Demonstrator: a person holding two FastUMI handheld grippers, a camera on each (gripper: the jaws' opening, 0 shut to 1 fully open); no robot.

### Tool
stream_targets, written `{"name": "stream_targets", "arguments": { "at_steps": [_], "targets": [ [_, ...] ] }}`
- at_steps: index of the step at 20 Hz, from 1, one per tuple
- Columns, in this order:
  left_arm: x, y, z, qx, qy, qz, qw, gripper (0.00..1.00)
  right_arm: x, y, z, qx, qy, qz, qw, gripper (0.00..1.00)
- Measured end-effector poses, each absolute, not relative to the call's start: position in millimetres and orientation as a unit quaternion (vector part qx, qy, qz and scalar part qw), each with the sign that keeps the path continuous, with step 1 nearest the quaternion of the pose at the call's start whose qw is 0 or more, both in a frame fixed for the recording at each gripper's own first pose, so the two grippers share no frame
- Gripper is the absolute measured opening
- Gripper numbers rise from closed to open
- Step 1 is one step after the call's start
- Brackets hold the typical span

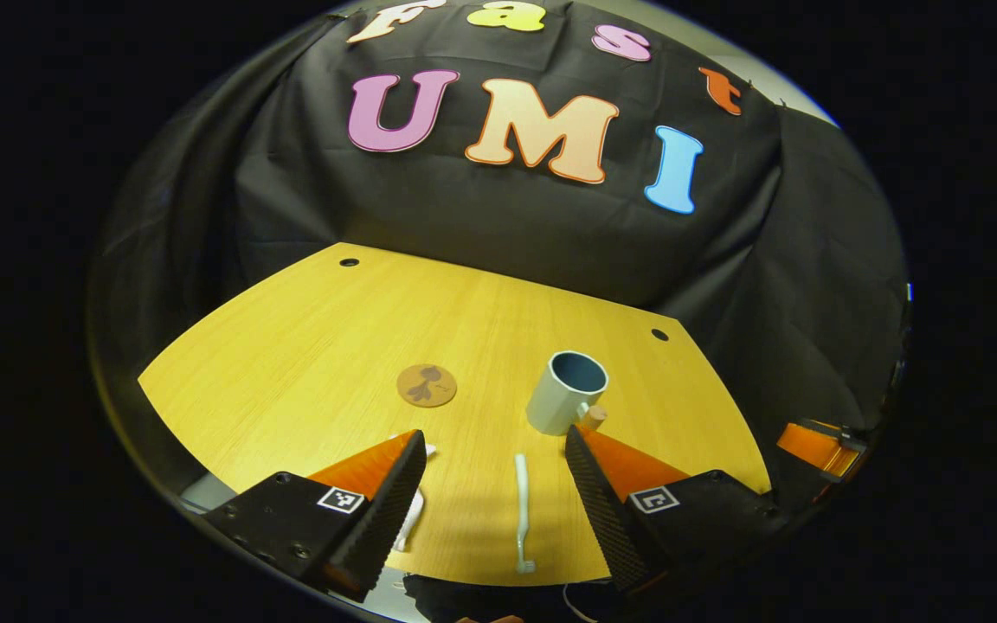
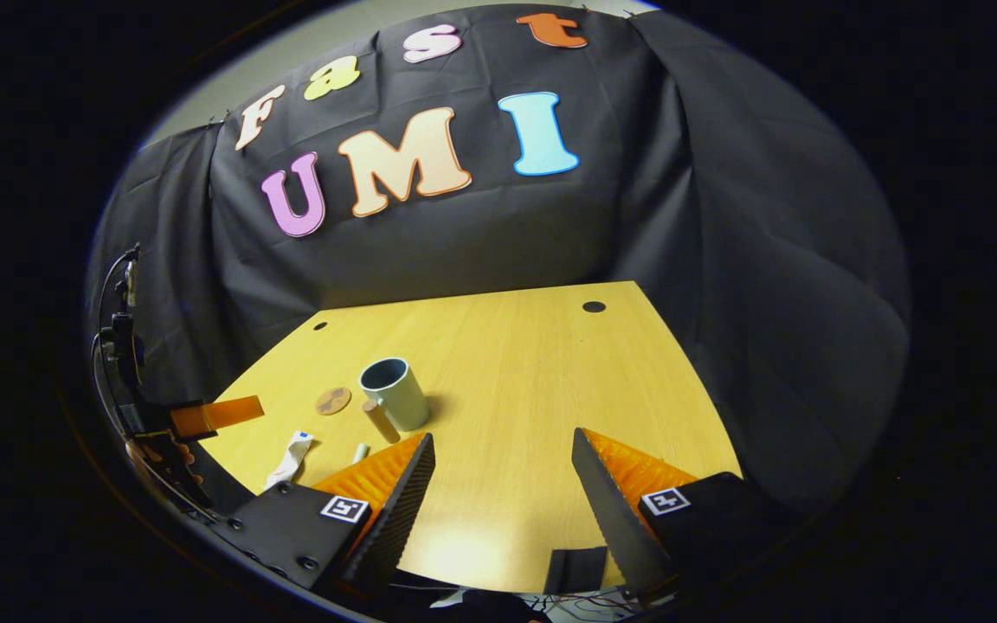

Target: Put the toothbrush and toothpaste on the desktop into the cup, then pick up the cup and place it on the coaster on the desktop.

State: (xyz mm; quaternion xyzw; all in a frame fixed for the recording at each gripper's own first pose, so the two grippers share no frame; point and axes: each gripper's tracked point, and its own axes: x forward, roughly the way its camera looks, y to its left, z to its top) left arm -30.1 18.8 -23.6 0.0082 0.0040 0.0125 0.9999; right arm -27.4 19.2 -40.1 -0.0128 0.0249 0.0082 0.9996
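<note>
A pale cup [image 1: 561, 400] with a wooden handle stands upright on the yellow desktop [image 1: 308, 346], right of a round brown coaster [image 1: 427, 385]. My left gripper [image 1: 494, 433] is open above the near edge. A white toothbrush [image 1: 522, 512] lies between its fingers, apart from both. The white toothpaste tube [image 1: 412, 510] lies partly behind its left finger. My right gripper [image 2: 503, 434] is open over bare desktop [image 2: 533, 363], to the right of the cup [image 2: 396, 394]. The coaster [image 2: 333, 401], the toothpaste [image 2: 289, 459] and the toothbrush's end [image 2: 360, 452] lie to its left.
Two round cable holes [image 1: 349, 261] [image 1: 659, 334] sit near the desktop's far corners. Black cloth closes the booth behind and at both sides. A finger [image 2: 217, 415] of my left gripper and the hand holding it reach in over the desk's left edge.
</note>
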Motion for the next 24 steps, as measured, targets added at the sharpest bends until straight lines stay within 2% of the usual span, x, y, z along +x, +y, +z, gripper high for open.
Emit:
{"name": "stream_targets", "arguments": {
  "at_steps": [12, 19, 24],
  "targets": [
    [-40.3, 103.2, -14.1, 0.014, 0.021, 0.059, 0.998, 0.94, 31.9, 150.0, -66.8, -0.066, 0.095, 0.092, 0.989, 0.98],
    [-36.2, 154.5, -12.7, 0.019, 0.041, 0.074, 0.996, 0.94, 67.0, 208.8, -114.1, -0.109, 0.169, 0.096, 0.975, 0.98],
    [-31.1, 184.2, -19.1, 0.017, 0.059, 0.072, 0.996, 0.94, 89.0, 230.6, -155.3, -0.129, 0.231, 0.077, 0.961, 0.98]
  ]
}}
